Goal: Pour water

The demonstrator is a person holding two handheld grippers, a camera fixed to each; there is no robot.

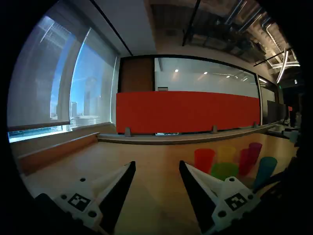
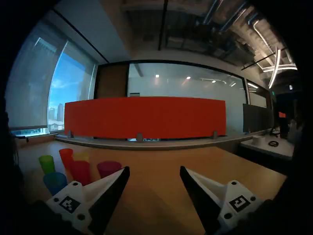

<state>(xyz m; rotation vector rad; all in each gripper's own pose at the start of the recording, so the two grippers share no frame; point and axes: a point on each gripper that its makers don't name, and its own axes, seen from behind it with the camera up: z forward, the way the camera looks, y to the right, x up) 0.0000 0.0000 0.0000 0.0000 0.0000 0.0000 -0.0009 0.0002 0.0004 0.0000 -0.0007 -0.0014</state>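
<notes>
Left gripper [image 1: 156, 163]: jaws stand wide apart with nothing between them; bare wood shows through the gap. The gripper hangs low over the wooden table [image 1: 117, 150].

Task items, left gripper view: a cluster of coloured cups [image 1: 231, 160] stands upright on the table, ahead of and just outboard of the right-hand finger. The green cup [image 1: 224, 170] lies nearest that fingertip, with the red cup [image 1: 204, 158] beside it toward the gap. The yellow cup [image 1: 226, 153] sits behind them. The teal cup [image 1: 266, 169] is farthest outboard, with the magenta cups [image 1: 250, 156] between it and the yellow one. No cup touches a finger. Whether any cup holds water cannot be told.

Right gripper [image 2: 154, 169]: jaws likewise wide apart, gripping nothing, above the same table surface.

Task items, right gripper view: the cups [image 2: 74, 168] stand outboard of the left-hand finger; a magenta one is closest to its tip, and a blue one [image 2: 54, 182] is farthest out.

Surroundings: a red partition panel [image 1: 187, 111] spans the far table edge, straight ahead of both sets of jaws. A window [image 1: 82, 90] lies beyond the left-hand finger.
</notes>
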